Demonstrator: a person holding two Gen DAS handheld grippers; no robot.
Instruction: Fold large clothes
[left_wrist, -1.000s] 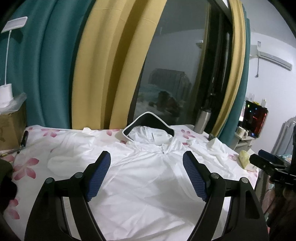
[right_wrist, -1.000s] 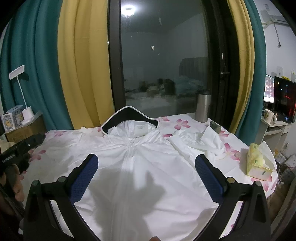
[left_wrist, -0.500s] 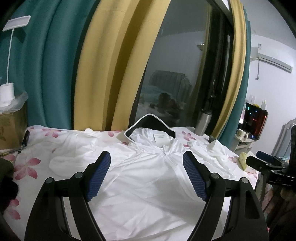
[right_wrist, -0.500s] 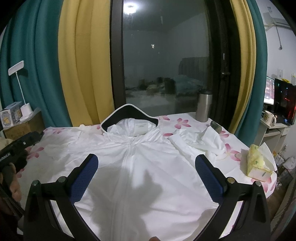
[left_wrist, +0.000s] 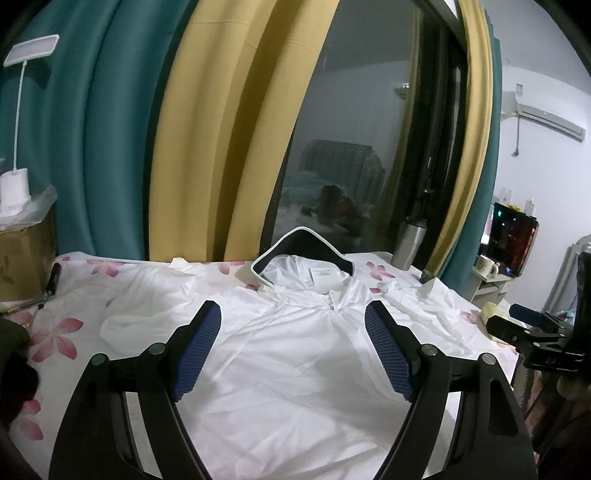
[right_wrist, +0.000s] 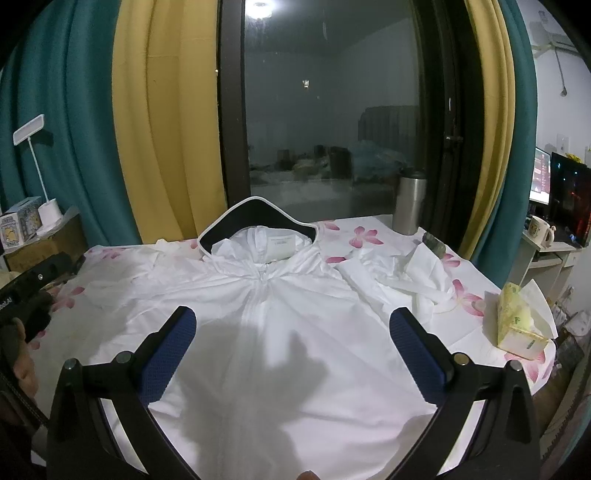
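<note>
A white hooded jacket lies face up and spread flat on a table covered by a flowered cloth, zip side up. Its hood points away from the person toward the dark window; the hem comes to the near edge, so the long axis runs from near to far, along the zip. The left sleeve lies out to the left, and the right sleeve is bunched in a loose heap on the right, near a steel cup and a tissue pack.

The left gripper hangs above the chest of the jacket with its jaws spread wide and nothing between them. The right gripper is likewise wide apart and empty, above the lower front.

No fold looks started yet. The step in hand seems to be choosing where to pinch. It would go best if each gripper took one side at matching points — a shoulder and the hem, say — so the fold line stays parallel to the zip. The crumpled right sleeve likely needs laying straight first, or it will trap a lump inside the fold. The thin cloth looks slippery, so a deep bite is safer.
</note>
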